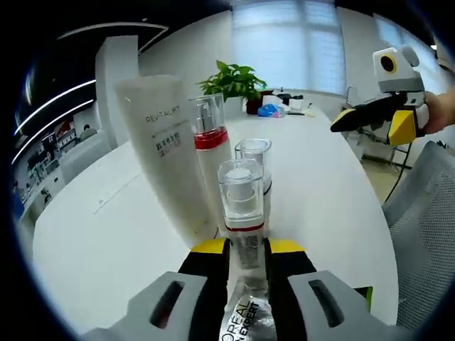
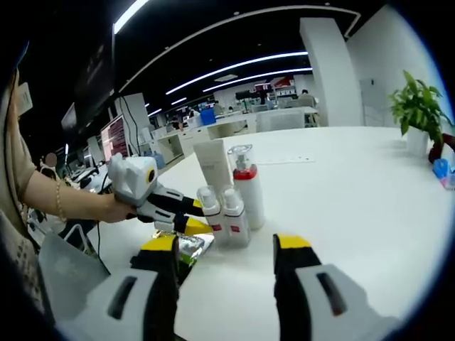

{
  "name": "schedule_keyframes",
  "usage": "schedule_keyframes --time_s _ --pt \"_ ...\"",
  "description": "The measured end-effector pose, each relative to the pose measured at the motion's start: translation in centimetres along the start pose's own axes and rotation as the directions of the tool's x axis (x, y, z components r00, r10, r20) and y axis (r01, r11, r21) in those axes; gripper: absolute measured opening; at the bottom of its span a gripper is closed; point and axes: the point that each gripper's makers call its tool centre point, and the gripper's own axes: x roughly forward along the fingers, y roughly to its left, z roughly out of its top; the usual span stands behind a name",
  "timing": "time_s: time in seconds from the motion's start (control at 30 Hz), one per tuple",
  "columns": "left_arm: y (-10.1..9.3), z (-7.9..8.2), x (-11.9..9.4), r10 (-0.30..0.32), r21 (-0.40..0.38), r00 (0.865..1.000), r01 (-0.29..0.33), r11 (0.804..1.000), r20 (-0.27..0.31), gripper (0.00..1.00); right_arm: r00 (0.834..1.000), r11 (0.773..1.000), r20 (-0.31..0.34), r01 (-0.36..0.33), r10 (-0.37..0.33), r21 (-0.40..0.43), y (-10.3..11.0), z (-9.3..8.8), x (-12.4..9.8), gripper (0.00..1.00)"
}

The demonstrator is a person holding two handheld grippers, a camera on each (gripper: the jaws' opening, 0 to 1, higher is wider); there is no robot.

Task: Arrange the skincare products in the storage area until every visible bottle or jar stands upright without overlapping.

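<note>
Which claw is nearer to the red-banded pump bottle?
Left. The left claw grips a small clear-capped bottle right in front of the red-banded pump bottle. The right claw is open above bare table, farther back from the bottle group.

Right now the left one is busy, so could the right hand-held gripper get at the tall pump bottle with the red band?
Probably yes: the right hand-held gripper is open, and the tall red-banded pump bottle stands ahead across bare white table.

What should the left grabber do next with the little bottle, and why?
Probably open and back away: the left gripper is closed on the small bottle, which already stands upright on the table beside the other small bottle, pump bottle and tube.
</note>
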Motion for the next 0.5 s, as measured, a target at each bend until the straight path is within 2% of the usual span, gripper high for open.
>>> schedule_keyframes --time_s 0.23,0.5 --pt "-0.02 -0.47 0.25 -0.082 0.031 0.997 0.082 0.996 -0.011 0.15 1.000 1.000 -0.006 0.008 -0.008 0.009 -0.21 -0.44 -0.13 0.53" --pt "-0.14 -0.10 0.92 -0.175 0.060 0.985 0.175 0.983 -0.001 0.15 1.000 1.000 -0.010 0.024 -0.024 0.012 -0.63 -0.54 -0.29 0.53"
